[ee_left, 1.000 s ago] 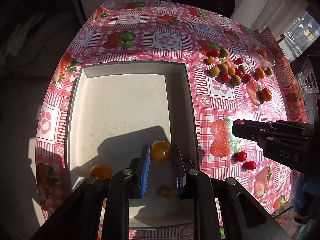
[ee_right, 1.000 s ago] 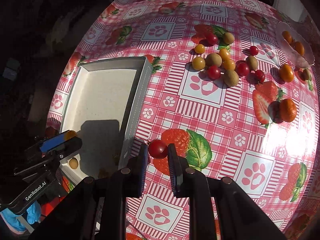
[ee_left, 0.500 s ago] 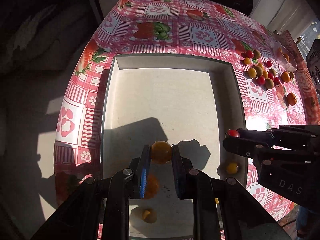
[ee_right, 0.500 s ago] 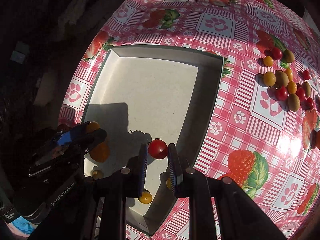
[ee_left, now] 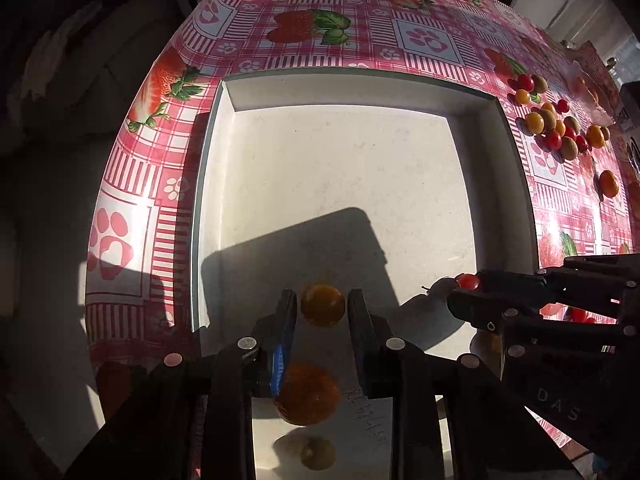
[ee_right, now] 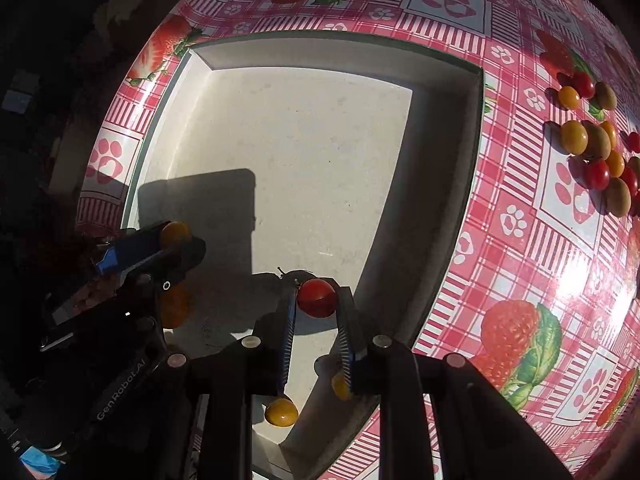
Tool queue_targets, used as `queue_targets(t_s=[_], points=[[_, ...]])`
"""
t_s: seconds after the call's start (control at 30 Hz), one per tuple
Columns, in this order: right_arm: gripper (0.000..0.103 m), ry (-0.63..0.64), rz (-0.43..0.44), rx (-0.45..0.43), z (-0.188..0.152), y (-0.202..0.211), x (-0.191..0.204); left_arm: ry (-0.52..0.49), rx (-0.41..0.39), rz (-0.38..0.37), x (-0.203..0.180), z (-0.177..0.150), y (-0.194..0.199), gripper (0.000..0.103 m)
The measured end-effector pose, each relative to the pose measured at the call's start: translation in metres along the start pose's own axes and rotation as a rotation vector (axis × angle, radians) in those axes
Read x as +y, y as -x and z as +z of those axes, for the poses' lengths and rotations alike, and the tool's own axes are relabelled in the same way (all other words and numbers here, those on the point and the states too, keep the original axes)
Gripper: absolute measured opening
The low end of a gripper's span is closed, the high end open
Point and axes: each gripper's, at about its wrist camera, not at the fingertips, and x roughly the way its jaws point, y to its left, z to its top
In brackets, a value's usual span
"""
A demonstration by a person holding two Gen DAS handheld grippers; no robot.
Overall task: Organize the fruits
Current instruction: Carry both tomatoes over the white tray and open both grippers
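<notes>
A white tray [ee_left: 516, 168] lies on the strawberry-pattern tablecloth. My left gripper [ee_left: 322, 312] is above the tray's near part, its jaws slightly apart around a yellow-orange tomato [ee_left: 322, 305]; I cannot tell whether the pads still touch it. Below it in the tray lie an orange fruit [ee_left: 307, 395] and a small brown fruit [ee_left: 317, 455]. My right gripper [ee_right: 316, 304] is shut on a red cherry tomato [ee_right: 316, 297] above the tray's near right part. It shows in the left wrist view [ee_left: 467, 281] too.
A cluster of red, yellow and greenish fruits [ee_right: 596, 152] lies on the cloth right of the tray [ee_right: 476, 128]. Two small yellow tomatoes [ee_right: 281, 411] lie in the tray's near corner. An orange fruit [ee_left: 609, 183] lies further right.
Both grippers moved further over the tray with their fruits. The left jaws have widened a little around the yellow-orange tomato.
</notes>
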Motion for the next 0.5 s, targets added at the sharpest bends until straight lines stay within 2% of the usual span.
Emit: queue_targets(t_s=[0.03, 0.1, 0.13, 0.2, 0.23, 0.27, 0.3, 0.37, 0.5], points=[[0.023, -0.001, -0.002, 0.007, 0.0, -0.003, 0.001, 0.005, -0.004, 0.012, 0.001, -0.001, 0.0, 0.057], [0.024, -0.002, 0.001, 0.007, 0.0, -0.003, 0.0, 0.016, -0.012, 0.036, 0.004, -0.002, 0.001, 0.065], [0.025, -0.002, 0.005, 0.009, 0.001, -0.003, 0.0, 0.025, -0.003, 0.026, 0.007, -0.003, 0.0, 0.065], [0.037, -0.01, 0.009, 0.007, 0.001, -0.002, -0.003, 0.047, 0.017, 0.029, 0.012, -0.003, -0.002, 0.065], [0.052, -0.019, 0.008, 0.0, 0.002, 0.001, -0.003, 0.054, 0.018, 0.036, 0.014, -0.003, -0.001, 0.065], [0.061, -0.029, 0.034, -0.011, 0.002, 0.004, -0.005, 0.061, 0.014, 0.039, 0.016, -0.003, 0.001, 0.065], [0.066, -0.044, 0.057, -0.026, 0.002, 0.008, -0.007, 0.067, 0.011, 0.04, 0.018, -0.004, 0.003, 0.065], [0.082, -0.046, 0.067, -0.064, 0.003, 0.02, -0.006, 0.069, 0.005, 0.04, 0.019, -0.004, 0.009, 0.066], [0.083, -0.036, 0.052, -0.129, -0.004, 0.046, -0.012, 0.032, -0.012, 0.039, 0.005, -0.003, 0.023, 0.066]])
